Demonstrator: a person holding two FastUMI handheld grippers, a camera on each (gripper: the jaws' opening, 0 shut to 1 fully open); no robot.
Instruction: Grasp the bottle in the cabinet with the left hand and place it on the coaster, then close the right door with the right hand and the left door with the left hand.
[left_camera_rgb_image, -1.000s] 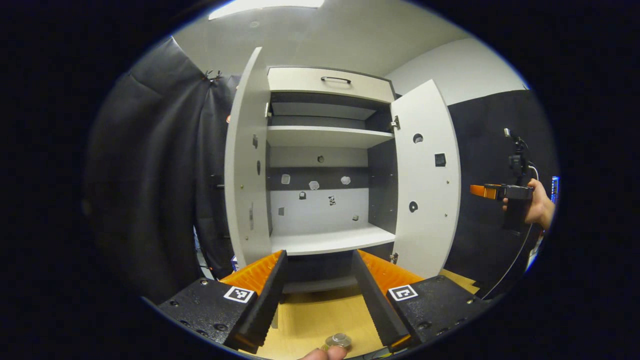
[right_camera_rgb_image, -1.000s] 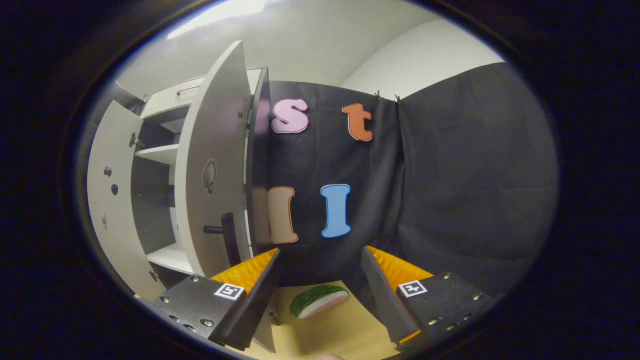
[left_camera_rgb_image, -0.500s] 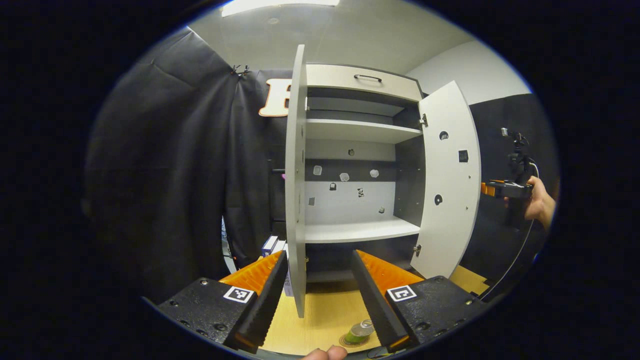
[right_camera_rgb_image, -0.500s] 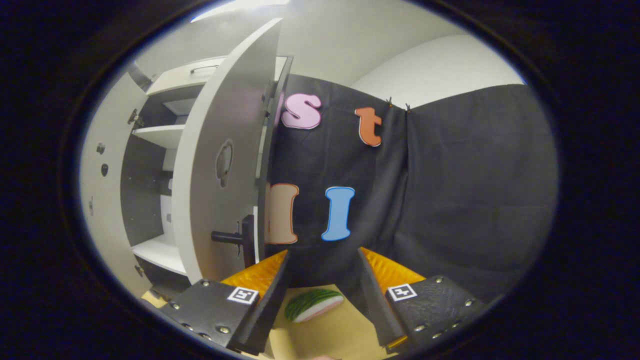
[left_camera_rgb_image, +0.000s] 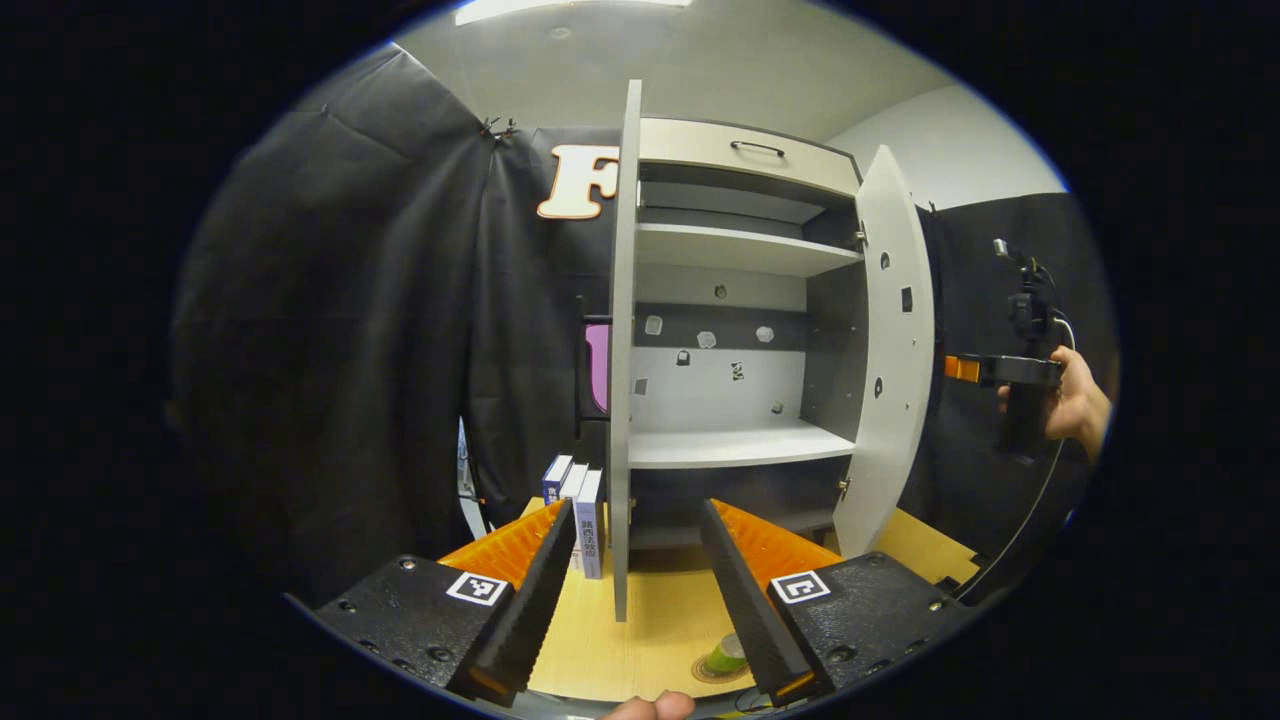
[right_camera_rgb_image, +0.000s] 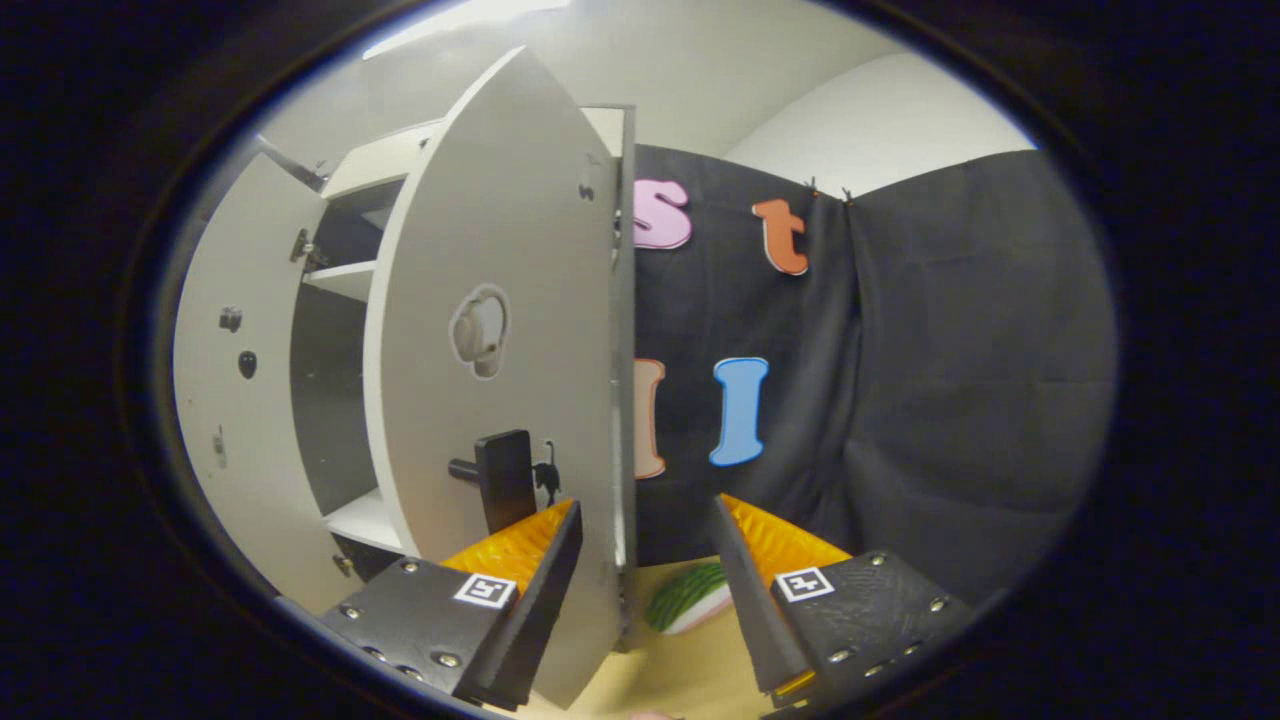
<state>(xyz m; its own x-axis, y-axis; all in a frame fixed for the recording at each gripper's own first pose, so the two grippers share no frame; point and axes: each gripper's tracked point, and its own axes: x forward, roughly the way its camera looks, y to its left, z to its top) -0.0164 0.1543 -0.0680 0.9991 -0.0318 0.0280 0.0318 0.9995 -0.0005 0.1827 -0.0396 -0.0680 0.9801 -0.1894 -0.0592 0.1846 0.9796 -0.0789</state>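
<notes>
Black cloth lines the booth behind a pale wooden table (left_camera_rgb_image: 650, 630) on which the cabinet (left_camera_rgb_image: 740, 330) stands with both doors swung out.

In the left gripper view, the left gripper (left_camera_rgb_image: 635, 600) hangs above the table with its fingers spread wide and nothing between them. The left door (left_camera_rgb_image: 622, 350) appears edge-on straight ahead, rising between the two fingers. Low between them, the bottle (left_camera_rgb_image: 728, 655) stands on the coaster (left_camera_rgb_image: 705, 672), both partly hidden by the right-side finger; a fingertip is cut off at the bottom edge. Some books (left_camera_rgb_image: 578, 510) stand just left of the door. The cabinet shelves look bare. Beyond the right door (left_camera_rgb_image: 893, 350), a hand (left_camera_rgb_image: 1075, 405) holds the other gripper, whose tip is hidden behind that door's edge.

In the right gripper view, the right gripper (right_camera_rgb_image: 645, 590) is likewise spread apart, and the right door's (right_camera_rgb_image: 500, 400) free edge runs down between its fingers; whether either finger touches it is hard to tell. A dark door handle (right_camera_rgb_image: 500, 480) sticks out just above the left-side finger. A watermelon-slice toy (right_camera_rgb_image: 685, 597) lies on the table behind, partly hidden.
</notes>
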